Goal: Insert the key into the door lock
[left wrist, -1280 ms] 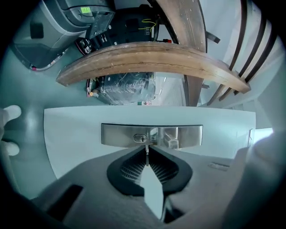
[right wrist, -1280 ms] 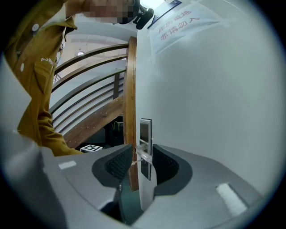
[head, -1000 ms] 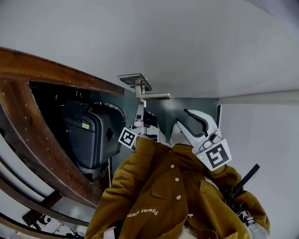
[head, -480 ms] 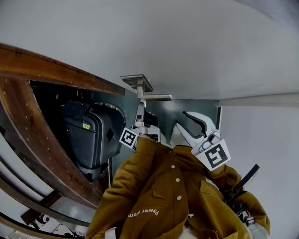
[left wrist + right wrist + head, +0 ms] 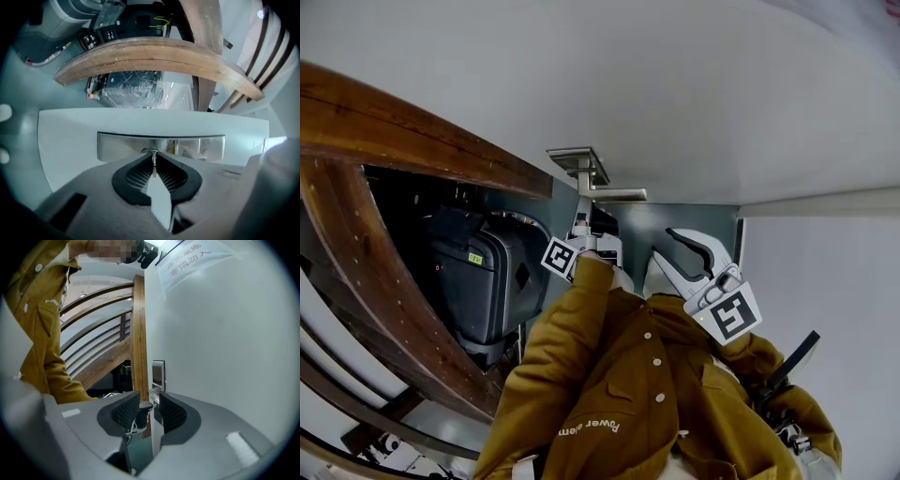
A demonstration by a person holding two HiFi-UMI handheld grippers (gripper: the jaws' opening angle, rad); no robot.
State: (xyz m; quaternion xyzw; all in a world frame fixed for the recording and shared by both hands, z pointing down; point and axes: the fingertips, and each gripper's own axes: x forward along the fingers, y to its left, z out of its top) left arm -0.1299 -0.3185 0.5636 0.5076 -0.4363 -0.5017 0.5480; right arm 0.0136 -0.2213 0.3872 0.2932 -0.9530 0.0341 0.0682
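Our left claw (image 5: 153, 157) pinches a thin metal key (image 5: 153, 169) before the polished steel lock plate (image 5: 117, 146) on a smooth white door (image 5: 65, 133), wooden frame (image 5: 154, 51) beside; right claw (image 5: 150, 408) stands apart.

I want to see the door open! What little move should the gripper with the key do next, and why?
Probably ease the left gripper straight forward. Its jaws are shut on the thin silver metal key, whose tip is right at the shiny steel lock plate on the white door, with most of its blade showing, so it seems not yet pushed in.
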